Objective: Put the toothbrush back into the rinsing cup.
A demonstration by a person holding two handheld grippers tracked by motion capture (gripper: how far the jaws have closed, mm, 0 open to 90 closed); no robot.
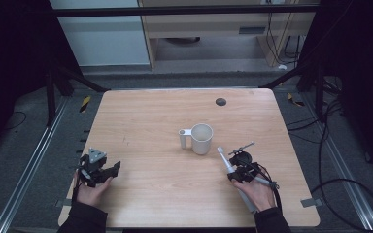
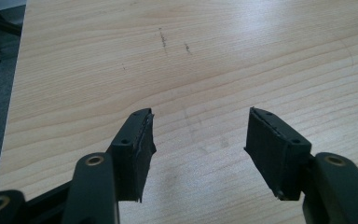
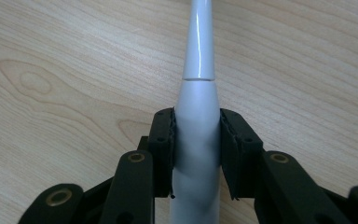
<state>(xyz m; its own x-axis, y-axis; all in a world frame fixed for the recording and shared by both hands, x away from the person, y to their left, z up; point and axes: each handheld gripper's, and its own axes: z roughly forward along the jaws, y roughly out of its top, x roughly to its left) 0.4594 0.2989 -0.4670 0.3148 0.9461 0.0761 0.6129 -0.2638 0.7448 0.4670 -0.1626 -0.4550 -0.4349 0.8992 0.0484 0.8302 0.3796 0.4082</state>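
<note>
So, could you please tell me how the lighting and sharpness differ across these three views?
High view: soft and dim, dark surroundings, evenly lit table. Left gripper view: sharp grain, pale glare at upper right, left claw open. Right gripper view: bright streak of glare down the toothbrush, the near bottom edge slightly soft.

Hidden and cut-off parts

Toothbrush point(image 3: 196, 116): head runs off the top edge of the right gripper view, lower handle off the bottom; the fingers point(image 3: 162, 140) cover its flanks. In the high view the bristles are too small to tell, and the mug point(image 1: 201, 138) interior isn't visible (steep angle).
</note>
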